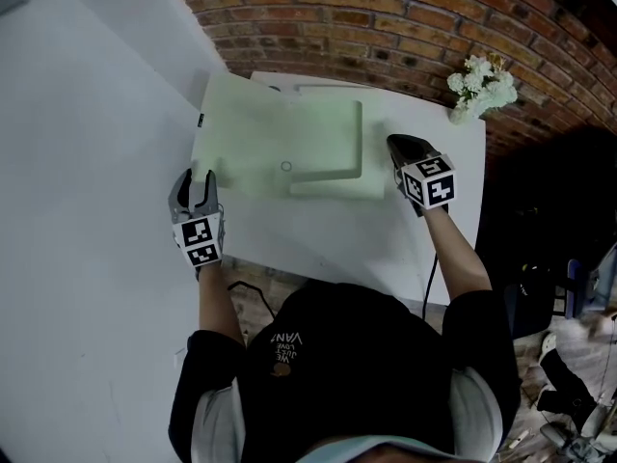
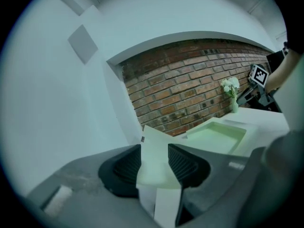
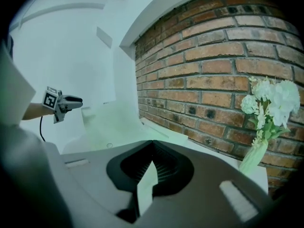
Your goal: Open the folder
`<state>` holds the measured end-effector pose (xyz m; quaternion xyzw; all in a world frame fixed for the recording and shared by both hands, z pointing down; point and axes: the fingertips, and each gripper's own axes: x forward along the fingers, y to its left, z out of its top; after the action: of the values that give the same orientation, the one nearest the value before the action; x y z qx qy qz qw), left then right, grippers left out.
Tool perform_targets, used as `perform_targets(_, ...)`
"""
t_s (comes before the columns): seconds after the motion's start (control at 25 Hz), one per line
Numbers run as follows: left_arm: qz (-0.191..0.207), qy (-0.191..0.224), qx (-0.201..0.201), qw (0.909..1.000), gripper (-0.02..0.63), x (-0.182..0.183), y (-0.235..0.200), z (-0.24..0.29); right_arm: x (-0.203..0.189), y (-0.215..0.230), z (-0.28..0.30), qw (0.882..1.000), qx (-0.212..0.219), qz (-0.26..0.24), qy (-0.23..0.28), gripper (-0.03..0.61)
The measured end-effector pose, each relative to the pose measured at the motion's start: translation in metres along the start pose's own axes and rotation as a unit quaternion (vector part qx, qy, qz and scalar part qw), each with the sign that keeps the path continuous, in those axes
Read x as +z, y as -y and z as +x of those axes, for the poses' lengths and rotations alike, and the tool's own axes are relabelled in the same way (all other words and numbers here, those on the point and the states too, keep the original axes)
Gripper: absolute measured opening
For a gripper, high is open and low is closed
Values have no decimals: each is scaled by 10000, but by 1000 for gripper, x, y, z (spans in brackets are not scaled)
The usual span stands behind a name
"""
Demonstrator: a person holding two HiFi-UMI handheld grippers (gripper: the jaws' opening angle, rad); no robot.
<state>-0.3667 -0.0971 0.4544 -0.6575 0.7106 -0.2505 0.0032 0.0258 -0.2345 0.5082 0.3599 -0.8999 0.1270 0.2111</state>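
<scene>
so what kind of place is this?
Looks like a staged indoor recording corner: white table against a brick wall, plain white wall beside it, white flowers as decor.

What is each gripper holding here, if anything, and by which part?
Both hold the green folder: the left gripper grips its near left corner, the right gripper pinches its right edge.

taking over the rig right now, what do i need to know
Left gripper: a pale green flap of the folder fills the gap between its jaws, apparently gripped.
Right gripper: shut on the folder's thin right edge.
Folder lies on the white table beside the brick wall.
Done: both sides grasped.
Left: swing the cover fully open; it does not look open yet.
</scene>
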Motion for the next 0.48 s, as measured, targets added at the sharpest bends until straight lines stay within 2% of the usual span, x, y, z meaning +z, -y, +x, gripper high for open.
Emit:
perform_targets(0.36,14,318,-584,9978,167,40,51,10,9,-9,-27,9996,74,43,271,2)
perform_targets(0.48,40,555,-864,9947,166,57,75,12,9,-11,-38,9993,75,86,366,2)
